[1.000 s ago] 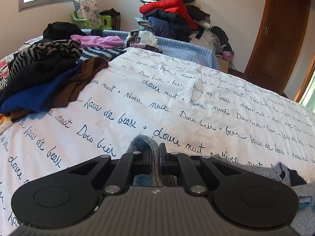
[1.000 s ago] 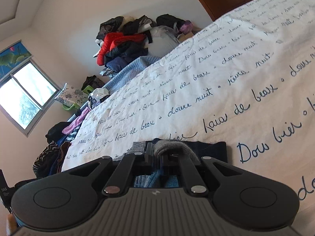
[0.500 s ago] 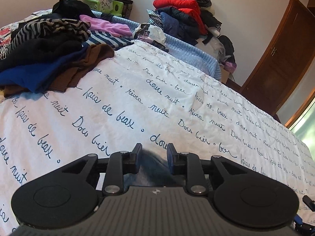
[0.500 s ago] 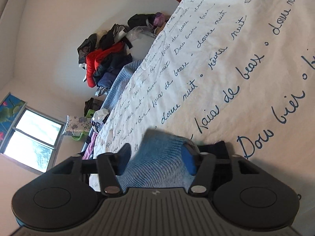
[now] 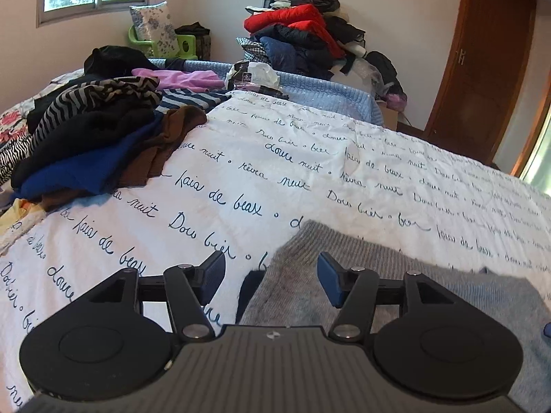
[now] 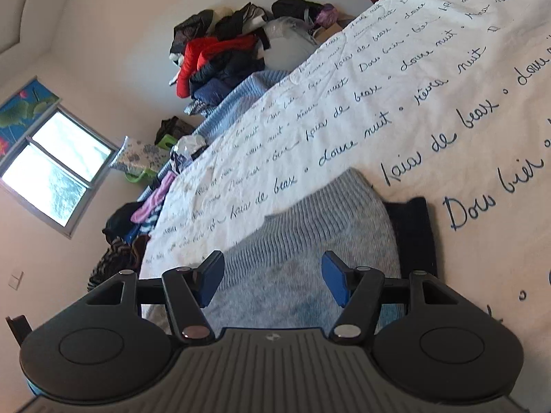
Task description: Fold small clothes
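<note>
On the script-printed bedspread (image 5: 241, 179), the grey knit garment (image 5: 344, 275) lies flat and folded over, released by both claws, which pinched its edge a second ago; that fold looks finished. The left gripper (image 5: 272, 272) and right gripper (image 6: 272, 275) hang just above the knit, jaws spread wide, holding nothing.

The gray sweater (image 5: 361, 275) is knitted wool-like cloth with small ribs, soft and a bit fuzzy. The white bedspread (image 5: 310, 186) is thin, wrinkly cloth with dark writing on it. The left tongs (image 5: 271, 277) and right tongs (image 6: 272, 278) are matt black plastic with shiny metal pins and smooth blue pads (image 6: 332, 280). The door (image 5: 489, 55) is smooth brown wood.
</note>
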The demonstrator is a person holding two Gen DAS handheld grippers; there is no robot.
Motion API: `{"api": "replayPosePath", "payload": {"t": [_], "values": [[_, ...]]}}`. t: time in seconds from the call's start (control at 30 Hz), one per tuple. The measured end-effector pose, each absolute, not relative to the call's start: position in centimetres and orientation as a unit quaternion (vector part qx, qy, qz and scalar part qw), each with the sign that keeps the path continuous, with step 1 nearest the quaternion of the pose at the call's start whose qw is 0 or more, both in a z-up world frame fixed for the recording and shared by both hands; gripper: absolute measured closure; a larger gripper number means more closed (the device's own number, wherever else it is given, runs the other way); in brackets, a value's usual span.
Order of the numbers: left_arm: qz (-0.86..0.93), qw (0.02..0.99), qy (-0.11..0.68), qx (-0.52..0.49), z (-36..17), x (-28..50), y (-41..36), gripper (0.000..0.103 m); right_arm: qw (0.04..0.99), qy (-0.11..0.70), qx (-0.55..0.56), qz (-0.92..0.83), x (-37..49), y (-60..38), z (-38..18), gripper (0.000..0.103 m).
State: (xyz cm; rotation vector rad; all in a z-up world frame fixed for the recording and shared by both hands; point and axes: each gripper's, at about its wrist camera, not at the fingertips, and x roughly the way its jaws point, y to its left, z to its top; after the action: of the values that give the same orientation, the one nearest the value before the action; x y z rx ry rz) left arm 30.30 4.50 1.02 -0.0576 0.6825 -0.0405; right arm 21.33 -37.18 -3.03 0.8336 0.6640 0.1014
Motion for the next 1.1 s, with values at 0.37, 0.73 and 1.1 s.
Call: {"api": "replayPosePath", "payload": {"t": [0.37, 0.73, 1.1], "values": [[-0.037, 0.938, 0.340, 0.061, -1.3, 23.2, 4.4, 0.030, 0.913, 0.353, 0.185, 0.091, 14.4, -30.1, -0.7, 0.027], [-0.031, 0.933, 0.336, 0.127, -3.5, 19.4, 4.8, 0.021, 0.914, 0.381, 0.132, 0.050, 10.7, -30.1, -2.6, 0.027], [-0.029, 0.933, 0.339, 0.117, -4.3, 18.3, 5.5, 0.018, 0.930, 0.344, 0.116, 0.058, 8.8, -27.5, -0.3, 0.026]]}}
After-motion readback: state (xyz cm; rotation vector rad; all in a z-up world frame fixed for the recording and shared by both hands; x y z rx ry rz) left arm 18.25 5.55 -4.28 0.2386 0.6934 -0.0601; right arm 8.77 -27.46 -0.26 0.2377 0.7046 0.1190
